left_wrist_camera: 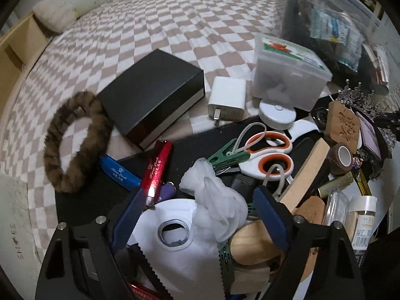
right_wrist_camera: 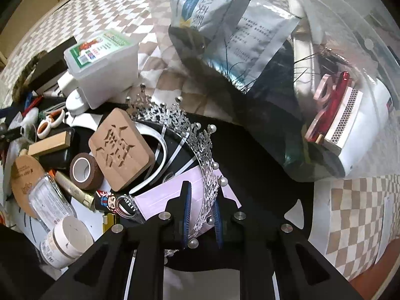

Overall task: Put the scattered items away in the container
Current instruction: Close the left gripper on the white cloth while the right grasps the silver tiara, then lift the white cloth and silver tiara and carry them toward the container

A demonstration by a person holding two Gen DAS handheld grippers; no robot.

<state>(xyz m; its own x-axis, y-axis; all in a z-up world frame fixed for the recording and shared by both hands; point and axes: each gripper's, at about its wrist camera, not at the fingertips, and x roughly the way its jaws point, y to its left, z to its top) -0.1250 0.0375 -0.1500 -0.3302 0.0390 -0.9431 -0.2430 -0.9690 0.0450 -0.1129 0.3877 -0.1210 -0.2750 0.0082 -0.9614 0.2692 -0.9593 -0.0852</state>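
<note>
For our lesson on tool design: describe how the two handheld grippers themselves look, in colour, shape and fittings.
Both look alike. The left gripper and right gripper have matte black angular frames with triangular cut-outs and round silver bolt heads. Each carries two flat fingers faced with ribbed dark blue pads. No cables, markings, hands or sleeves are visible.

1 scissors (left_wrist_camera: 265, 150), 1 tiara (right_wrist_camera: 200, 135), perhaps 2 tape rolls (right_wrist_camera: 83, 171).

You see: glittery metal tiara (right_wrist_camera: 200, 135), clear plastic container (right_wrist_camera: 350, 50), matt carved wood block (right_wrist_camera: 121, 150), furry headband (left_wrist_camera: 75, 145), checked cloth (left_wrist_camera: 175, 25).
</note>
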